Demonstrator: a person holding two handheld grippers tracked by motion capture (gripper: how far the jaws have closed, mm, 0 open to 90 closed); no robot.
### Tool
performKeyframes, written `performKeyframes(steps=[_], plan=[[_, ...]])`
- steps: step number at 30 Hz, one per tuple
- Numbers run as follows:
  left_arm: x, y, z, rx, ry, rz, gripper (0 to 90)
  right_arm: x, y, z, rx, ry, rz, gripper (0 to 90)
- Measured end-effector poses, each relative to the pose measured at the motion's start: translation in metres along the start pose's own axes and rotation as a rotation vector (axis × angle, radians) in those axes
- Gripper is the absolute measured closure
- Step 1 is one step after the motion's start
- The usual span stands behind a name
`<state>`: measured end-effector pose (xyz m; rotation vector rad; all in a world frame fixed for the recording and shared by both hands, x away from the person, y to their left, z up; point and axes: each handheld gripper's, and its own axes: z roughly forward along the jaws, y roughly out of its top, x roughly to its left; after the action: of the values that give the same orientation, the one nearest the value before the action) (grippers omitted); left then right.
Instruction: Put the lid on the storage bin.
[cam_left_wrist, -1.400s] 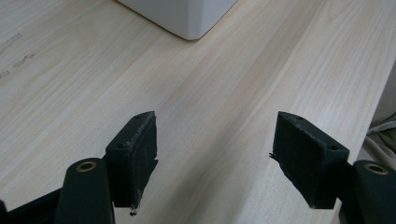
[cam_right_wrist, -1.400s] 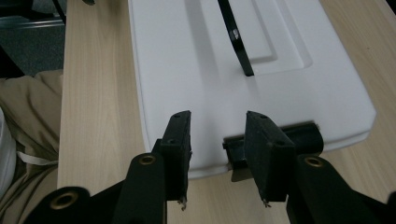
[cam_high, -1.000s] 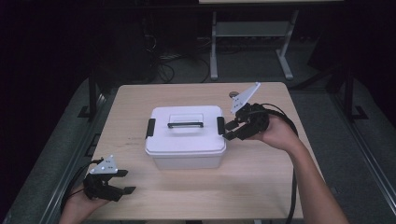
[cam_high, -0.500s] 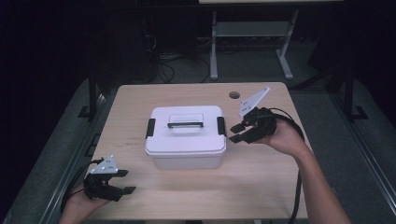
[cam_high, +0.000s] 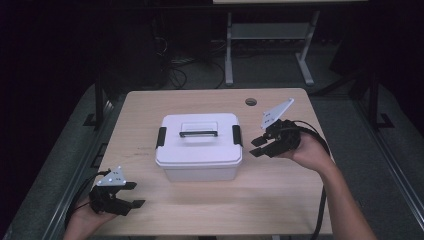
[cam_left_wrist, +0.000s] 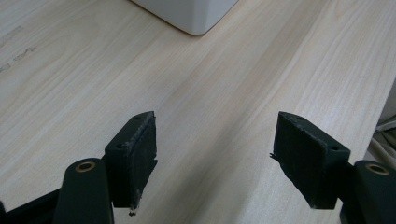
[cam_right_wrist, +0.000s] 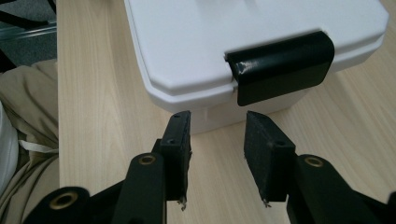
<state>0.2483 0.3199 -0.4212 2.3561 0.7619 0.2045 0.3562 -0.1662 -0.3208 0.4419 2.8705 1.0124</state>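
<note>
A white lidded box (cam_high: 199, 145) with a black handle (cam_high: 198, 133) sits mid-table, a black latch on each end. My right gripper (cam_high: 261, 146) hovers just right of the box, open, jaws pointed at the right latch (cam_high: 236, 135). In the right gripper view that latch (cam_right_wrist: 280, 66) lies a short way beyond the open gripper (cam_right_wrist: 217, 149), with nothing between the pads. My left gripper (cam_high: 132, 195) rests at the table's front left corner, open and empty; in the left gripper view a corner of the box (cam_left_wrist: 187, 14) shows far ahead of the wide-set gripper (cam_left_wrist: 212, 158).
The wooden table (cam_high: 300, 200) has a cable hole (cam_high: 251, 102) at the back right. Cables trail from both grippers. A grey desk frame (cam_high: 265, 35) stands behind the table on the dark floor. The person's trousers (cam_right_wrist: 28, 121) appear past the table edge.
My right gripper has moved a little lower and nearer, now level with the box's right latch. The left gripper has stayed put.
</note>
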Motion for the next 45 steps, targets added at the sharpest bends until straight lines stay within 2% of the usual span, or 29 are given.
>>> performKeyframes(steps=[24, 45], plan=[[0.001, -0.001, 0.001, 0.010, -0.001, -0.002, 29.9, 0.001, -0.026, 0.004, -0.002, 0.005, 0.042, 59.8], [0.001, -0.002, -0.002, -0.001, 0.006, -0.013, 29.9, 0.003, -0.048, 0.006, -0.010, 0.007, 0.077, 59.5]])
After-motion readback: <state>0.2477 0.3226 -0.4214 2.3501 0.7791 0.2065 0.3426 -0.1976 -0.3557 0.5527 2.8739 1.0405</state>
